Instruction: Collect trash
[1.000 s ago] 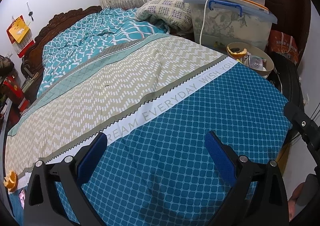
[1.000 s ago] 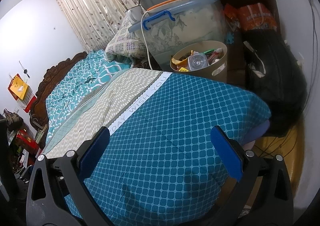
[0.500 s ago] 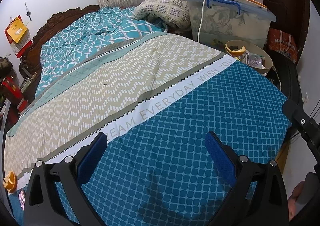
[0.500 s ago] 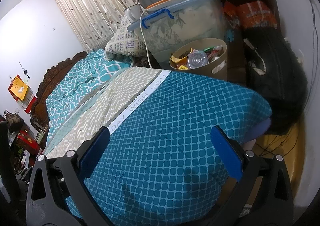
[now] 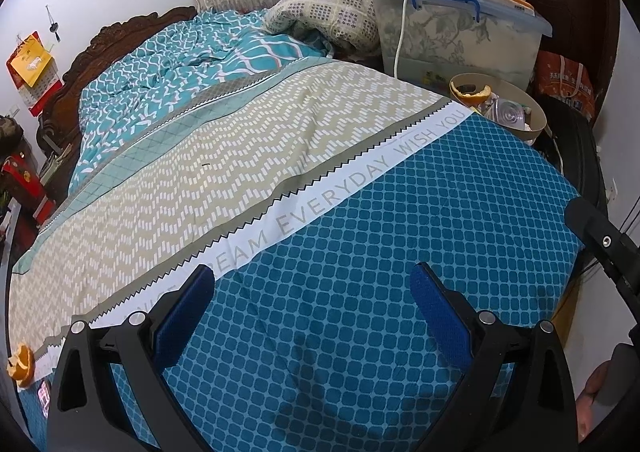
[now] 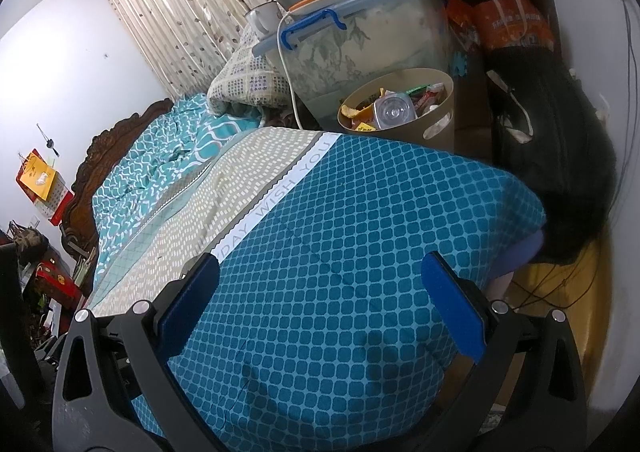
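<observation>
Left wrist view: an orange peel (image 5: 22, 366) is seen at the lower left edge of the frame on the bedspread (image 5: 360, 252), its long axis roughly upright. The left gripper (image 5: 312, 316) is held spread wide, empty. At upper right, the beige trash bin (image 5: 538, 119) is filled. In the right wrist view the right gripper (image 6: 320, 304) is likewise gaping, empty.

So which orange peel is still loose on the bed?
The orange peel at the bed's left edge, by the left gripper; the other peel already sits inside the beige bin.

Even, moderately bright indoor light; sharp focus throughout; strong fisheye curvature and dark vignetting at the corners.
</observation>
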A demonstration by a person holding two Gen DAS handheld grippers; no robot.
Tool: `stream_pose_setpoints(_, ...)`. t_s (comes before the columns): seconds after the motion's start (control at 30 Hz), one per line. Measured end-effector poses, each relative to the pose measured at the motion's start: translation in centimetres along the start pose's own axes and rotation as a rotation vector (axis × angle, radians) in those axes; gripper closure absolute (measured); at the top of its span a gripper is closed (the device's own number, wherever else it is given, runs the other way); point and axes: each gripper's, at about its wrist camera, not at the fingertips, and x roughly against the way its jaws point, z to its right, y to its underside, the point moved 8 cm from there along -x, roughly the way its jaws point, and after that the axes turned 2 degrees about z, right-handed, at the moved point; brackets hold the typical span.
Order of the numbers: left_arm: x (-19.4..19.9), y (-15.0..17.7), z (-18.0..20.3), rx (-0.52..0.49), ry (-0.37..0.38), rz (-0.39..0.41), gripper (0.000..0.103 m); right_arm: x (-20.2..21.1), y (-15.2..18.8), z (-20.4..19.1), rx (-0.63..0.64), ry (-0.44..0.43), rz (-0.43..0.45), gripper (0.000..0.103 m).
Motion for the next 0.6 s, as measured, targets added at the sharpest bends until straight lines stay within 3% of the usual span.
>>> stream_pose_setpoints(0.6, 1.3, -0.6, 0.1, 0.016, 0.051, 0.06, 0.009, 1.1, -1.1, -0.1, -0.002, -0.006, 0.051, 0.003)
